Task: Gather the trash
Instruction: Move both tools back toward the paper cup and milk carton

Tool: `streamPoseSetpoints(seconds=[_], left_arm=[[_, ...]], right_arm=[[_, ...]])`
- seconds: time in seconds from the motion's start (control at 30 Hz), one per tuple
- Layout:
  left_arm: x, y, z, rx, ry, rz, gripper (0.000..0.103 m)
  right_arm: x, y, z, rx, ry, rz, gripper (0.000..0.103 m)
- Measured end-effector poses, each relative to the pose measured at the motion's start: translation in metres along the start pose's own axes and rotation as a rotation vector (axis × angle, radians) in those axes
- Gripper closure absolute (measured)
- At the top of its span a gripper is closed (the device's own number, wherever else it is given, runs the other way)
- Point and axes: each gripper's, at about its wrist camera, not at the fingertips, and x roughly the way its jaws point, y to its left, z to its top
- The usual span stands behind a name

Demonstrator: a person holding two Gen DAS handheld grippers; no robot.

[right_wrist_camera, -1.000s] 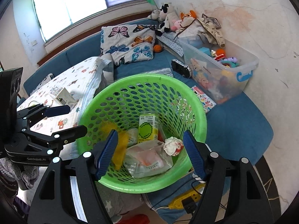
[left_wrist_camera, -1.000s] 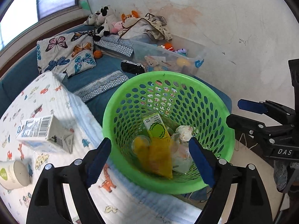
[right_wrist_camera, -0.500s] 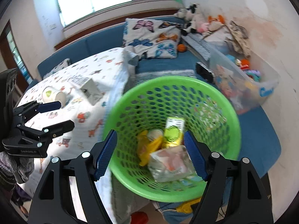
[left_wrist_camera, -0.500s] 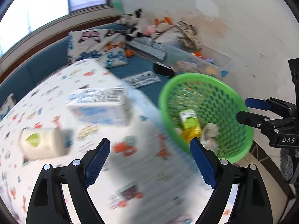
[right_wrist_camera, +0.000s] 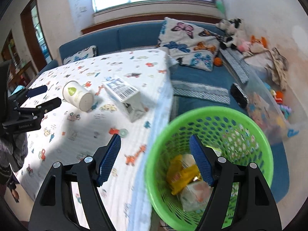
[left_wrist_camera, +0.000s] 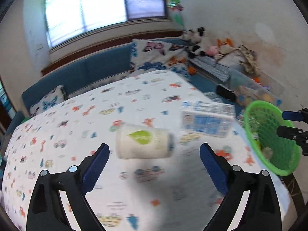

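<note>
2 items lie on table: cup (left_wrist_camera: 144, 143) before opening left gripper (left_wrist_camera: 154, 162), carton (left_wrist_camera: 207, 120).

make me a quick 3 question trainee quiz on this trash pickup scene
1. True or false: the paper cup lies on its side on the table.
2. Which sits nearer the green basket: cup or white carton?
3. What is between the pads of the left gripper, whose jaws are opening, and of the right gripper?

Key: 1 true. 2 the carton. 3 nothing.
</note>
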Motion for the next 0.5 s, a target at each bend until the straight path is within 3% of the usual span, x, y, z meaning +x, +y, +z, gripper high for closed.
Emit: streamPoseSetpoints(seconds=[0.23, 0.5], left_arm=[[0.022, 0.027, -0.009, -0.024, 0.059, 0.015, 0.009], [0.044, 0.030, -0.008, -0.008, 0.078, 0.021, 0.008]], right_arm=[[0.027, 0.025, 0.026, -0.096, 0.020, 0.025, 0.025], [0.057, 0.047, 0.047, -0.209, 0.046, 0.030, 0.023]])
